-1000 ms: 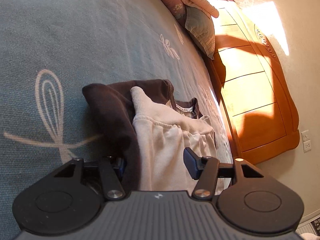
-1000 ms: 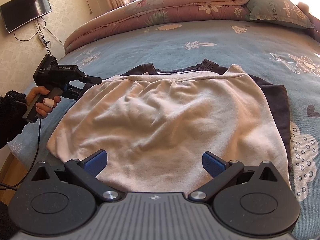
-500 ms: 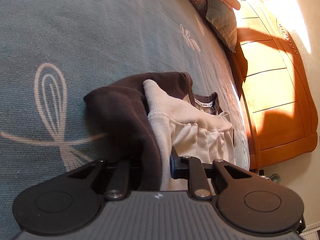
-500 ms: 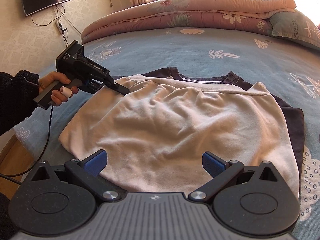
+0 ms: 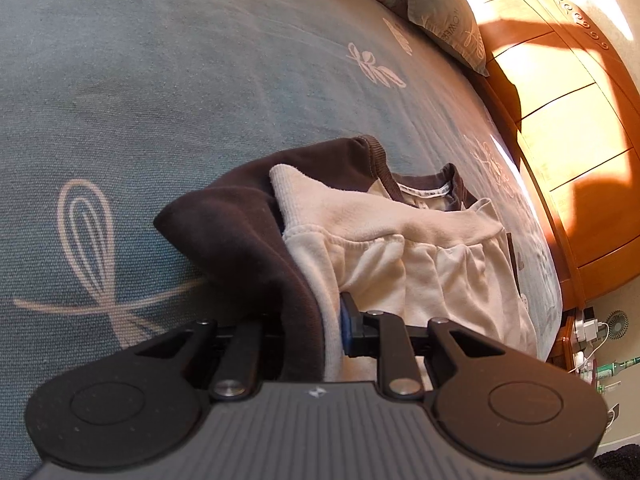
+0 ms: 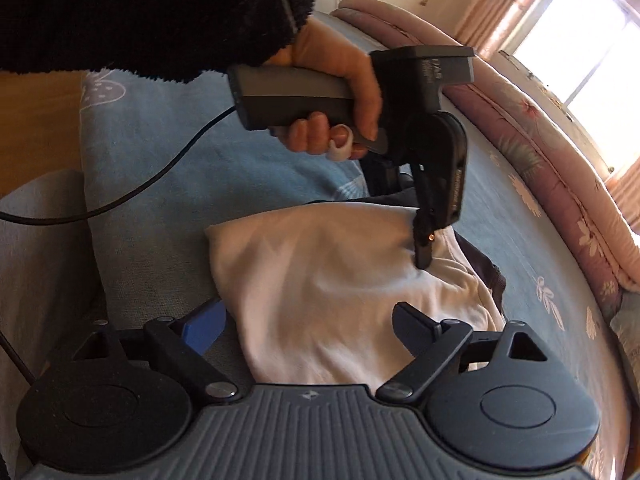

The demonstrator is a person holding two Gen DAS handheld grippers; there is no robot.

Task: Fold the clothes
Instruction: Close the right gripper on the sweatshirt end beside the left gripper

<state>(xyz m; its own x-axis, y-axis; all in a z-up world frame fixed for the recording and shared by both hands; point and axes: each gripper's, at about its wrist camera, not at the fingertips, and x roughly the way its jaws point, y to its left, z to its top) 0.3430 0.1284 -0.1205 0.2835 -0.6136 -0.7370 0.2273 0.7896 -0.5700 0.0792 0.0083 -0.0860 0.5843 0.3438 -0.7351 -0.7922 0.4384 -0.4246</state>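
A: What is on the blue bed (image 5: 200, 80)?

B: A cream top (image 6: 320, 280) lies on a brown top (image 5: 240, 232), low in the middle of both views.

A: What does only the right view show?

B: A hand (image 6: 340, 92) holding the left gripper (image 5: 316, 328). Its fingers are pinched on both tops. A second ago they were wide apart.

A: And the right gripper (image 6: 308, 320)?

B: Fingers spread, grabbing nothing. Only the left view shows the wooden headboard (image 5: 560, 120), upper right.
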